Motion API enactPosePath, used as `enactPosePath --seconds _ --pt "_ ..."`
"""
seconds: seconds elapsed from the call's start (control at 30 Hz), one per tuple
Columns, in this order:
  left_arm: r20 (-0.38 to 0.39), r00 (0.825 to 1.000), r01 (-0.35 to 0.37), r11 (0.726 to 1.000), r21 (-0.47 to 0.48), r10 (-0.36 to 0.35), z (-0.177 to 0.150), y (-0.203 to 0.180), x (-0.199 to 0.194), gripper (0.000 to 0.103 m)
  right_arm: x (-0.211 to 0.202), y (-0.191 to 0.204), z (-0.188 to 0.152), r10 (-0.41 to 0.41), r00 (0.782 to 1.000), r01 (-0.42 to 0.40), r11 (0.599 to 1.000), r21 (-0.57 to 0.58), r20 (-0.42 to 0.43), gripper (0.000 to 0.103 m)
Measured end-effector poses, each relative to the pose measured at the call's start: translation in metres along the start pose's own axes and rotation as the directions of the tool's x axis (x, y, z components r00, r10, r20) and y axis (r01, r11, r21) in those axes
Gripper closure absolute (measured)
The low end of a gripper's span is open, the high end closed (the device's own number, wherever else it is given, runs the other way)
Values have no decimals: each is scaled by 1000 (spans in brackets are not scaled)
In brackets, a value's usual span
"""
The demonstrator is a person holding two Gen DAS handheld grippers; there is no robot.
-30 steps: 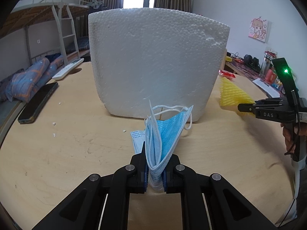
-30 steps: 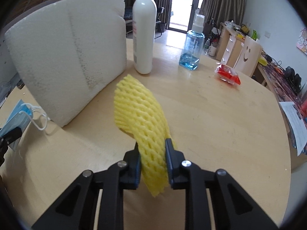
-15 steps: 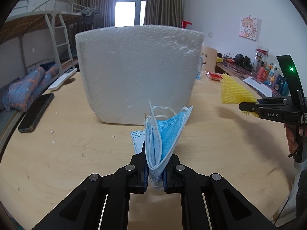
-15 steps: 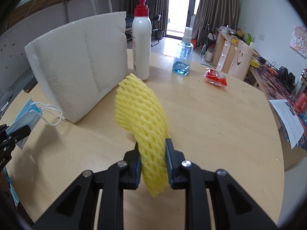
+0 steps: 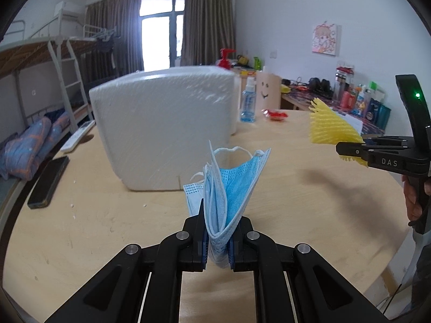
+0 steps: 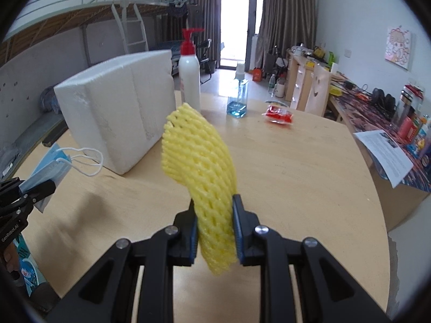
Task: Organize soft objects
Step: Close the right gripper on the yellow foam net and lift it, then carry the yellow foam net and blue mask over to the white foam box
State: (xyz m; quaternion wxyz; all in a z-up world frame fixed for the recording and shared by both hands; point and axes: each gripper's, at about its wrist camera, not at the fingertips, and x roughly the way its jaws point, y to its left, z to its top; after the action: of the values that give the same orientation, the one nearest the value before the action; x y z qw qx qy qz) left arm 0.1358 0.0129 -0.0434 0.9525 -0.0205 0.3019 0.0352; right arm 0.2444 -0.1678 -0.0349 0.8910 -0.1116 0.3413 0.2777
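Observation:
My left gripper (image 5: 217, 238) is shut on a folded stack of blue face masks (image 5: 231, 188), held upright above the wooden table (image 5: 80, 223); the same masks (image 6: 51, 165) hang at the left edge of the right wrist view. My right gripper (image 6: 214, 235) is shut on a yellow foam net sleeve (image 6: 199, 156) that arches up and forward. In the left wrist view that yellow sleeve (image 5: 330, 129) sticks out of the right gripper at the far right. A white foam block (image 5: 164, 123) stands on the table ahead of both grippers.
A white pump bottle (image 6: 190, 76), a blue spray bottle (image 6: 238, 99) and a red packet (image 6: 278, 113) sit behind the foam block (image 6: 118, 107). A black phone (image 5: 48, 181) and a remote (image 5: 78, 136) lie at the table's left edge. Paper (image 6: 382, 150) overhangs a cluttered side desk.
Both grippers have risen and drawn back from the foam block, each keeping its load. The block looks smaller and lower, and more of the room shows behind it.

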Motion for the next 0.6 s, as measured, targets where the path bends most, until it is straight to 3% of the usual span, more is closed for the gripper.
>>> enactPosePath --seconds 0.6 --pt "157 983 79 993 87 -92 -10 -10 -68 92 -96 25 -49 -74 977 53 992 112 198 77"
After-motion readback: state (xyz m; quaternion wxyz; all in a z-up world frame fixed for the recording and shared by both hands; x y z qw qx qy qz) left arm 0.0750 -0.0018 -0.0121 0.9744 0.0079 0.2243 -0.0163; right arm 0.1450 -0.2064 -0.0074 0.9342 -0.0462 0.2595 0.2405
